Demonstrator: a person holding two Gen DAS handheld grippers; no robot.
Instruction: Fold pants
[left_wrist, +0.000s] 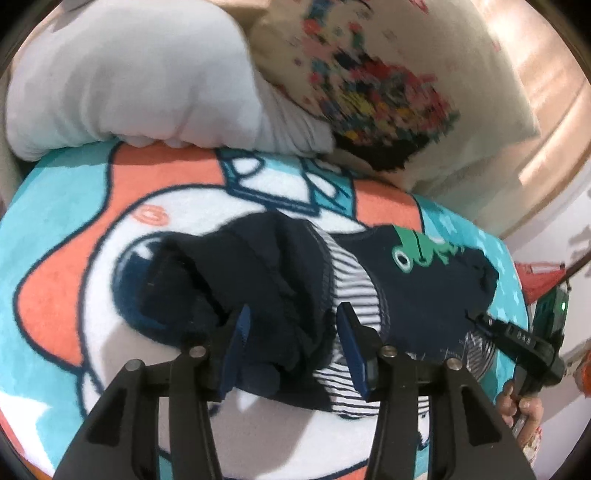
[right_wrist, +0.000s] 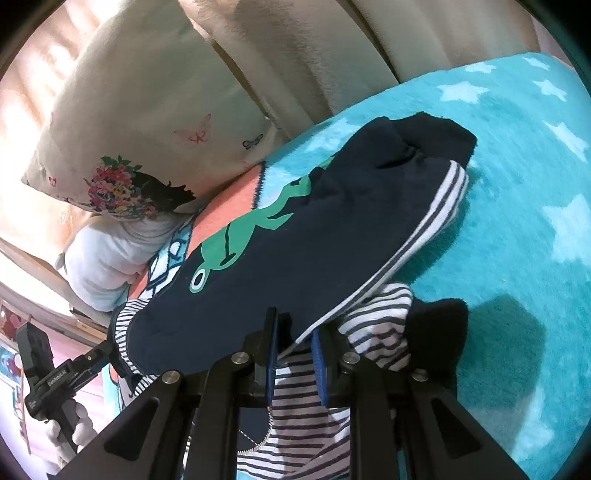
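Over the pants (left_wrist: 424, 284), both grippers tilt downward.

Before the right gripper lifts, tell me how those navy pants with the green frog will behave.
Likely floppy: the navy pants lie bunched in soft folds on the fleece blanket. Probably light, being small thin knit with a striped lining. The right gripper pinches only one edge, so the rest would likely hang and unfold; the left gripper stands open around the other end.
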